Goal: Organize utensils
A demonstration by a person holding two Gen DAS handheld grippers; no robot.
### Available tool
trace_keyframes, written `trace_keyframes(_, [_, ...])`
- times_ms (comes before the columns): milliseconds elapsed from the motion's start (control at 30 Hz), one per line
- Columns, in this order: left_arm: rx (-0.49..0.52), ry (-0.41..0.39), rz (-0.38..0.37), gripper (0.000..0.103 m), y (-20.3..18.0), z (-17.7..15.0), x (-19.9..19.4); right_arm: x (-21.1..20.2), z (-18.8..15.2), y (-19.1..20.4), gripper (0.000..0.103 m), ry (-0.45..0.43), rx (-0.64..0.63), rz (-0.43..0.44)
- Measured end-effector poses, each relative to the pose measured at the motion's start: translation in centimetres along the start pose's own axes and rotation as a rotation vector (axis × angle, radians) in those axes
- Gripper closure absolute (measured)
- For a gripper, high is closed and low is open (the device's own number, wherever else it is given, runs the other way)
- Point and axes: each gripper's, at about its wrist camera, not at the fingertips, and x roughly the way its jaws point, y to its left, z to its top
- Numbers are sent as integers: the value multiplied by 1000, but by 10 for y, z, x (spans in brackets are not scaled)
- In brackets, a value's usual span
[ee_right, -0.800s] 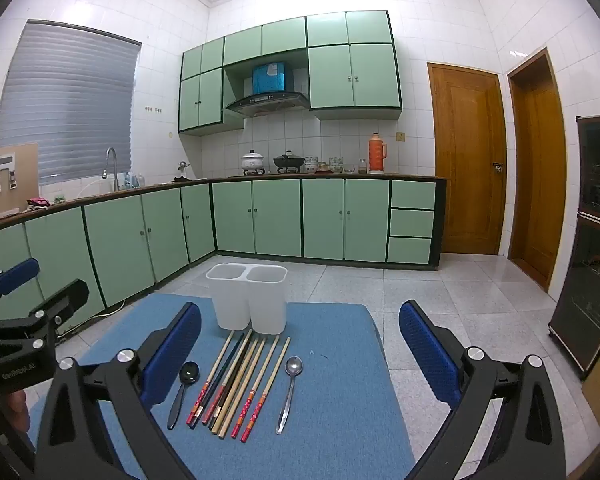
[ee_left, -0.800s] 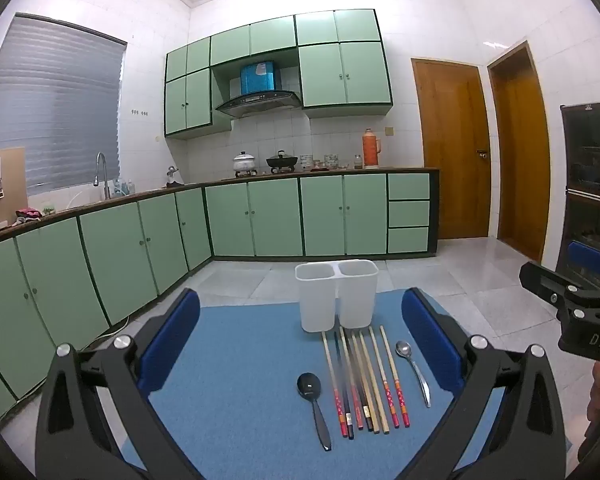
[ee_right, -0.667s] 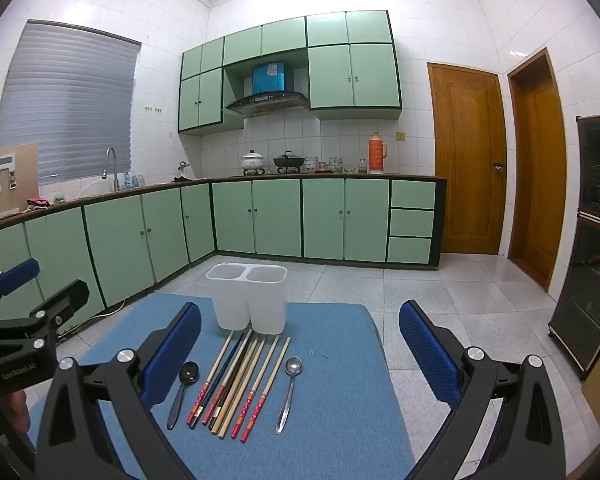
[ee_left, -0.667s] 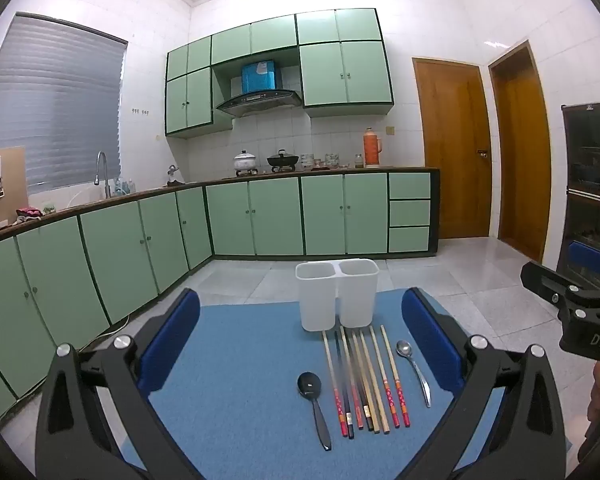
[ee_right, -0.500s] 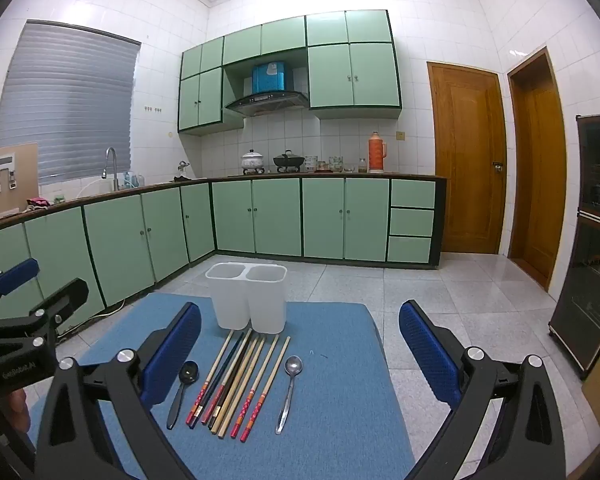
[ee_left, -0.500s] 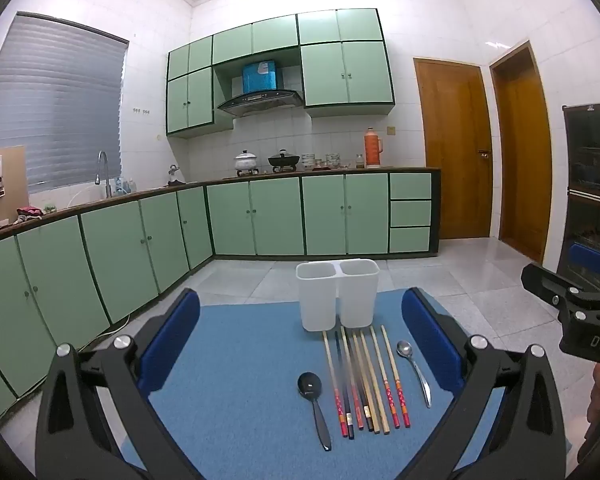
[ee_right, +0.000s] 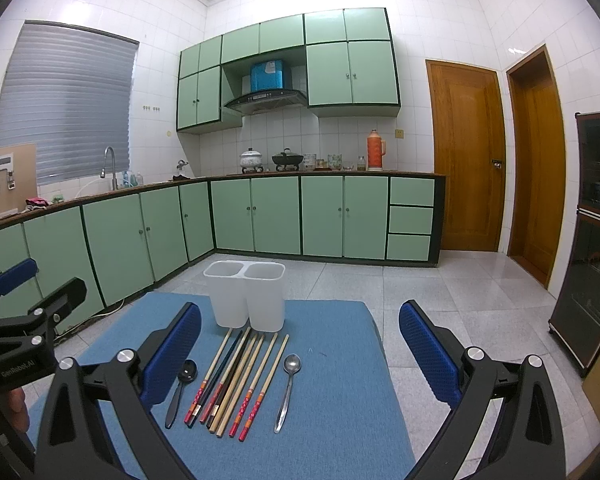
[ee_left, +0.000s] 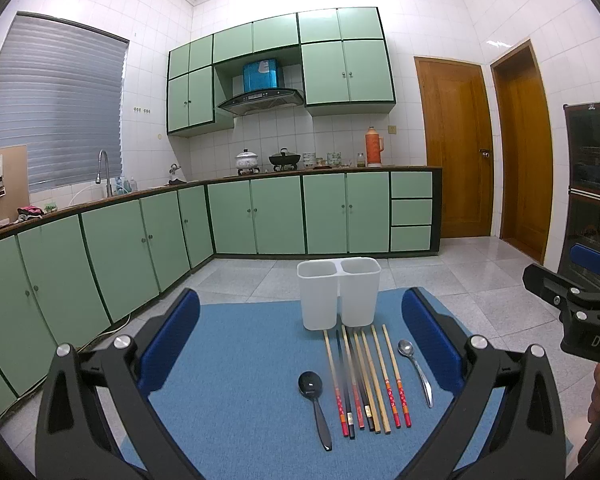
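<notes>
Both your grippers, left gripper (ee_left: 300, 336) and right gripper (ee_right: 300, 340), gape wide, holding nothing | chopsticks (ee_left: 366, 380), black spoon (ee_left: 314, 396), metal spoon (ee_left: 414, 366) lie on blue mat (ee_left: 236, 360) | white holder (ee_left: 339, 292) at 12 o'clock of chopsticks

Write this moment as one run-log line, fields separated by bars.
stage: start | left gripper: jaws open, empty | right gripper: jaws open, empty | chopsticks, black spoon, metal spoon: on blue mat | white holder: empty

Both grippers, left gripper (ee_left: 300, 332) and right gripper (ee_right: 300, 336), have black frames, blue textured pads, silver screws and white lettering.
</notes>
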Motion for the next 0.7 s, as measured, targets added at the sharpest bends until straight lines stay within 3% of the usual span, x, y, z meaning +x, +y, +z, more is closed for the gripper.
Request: trace_keyframes(700, [-1,4,4,5,-3,0,0,1,1,0,6,4,1,0])
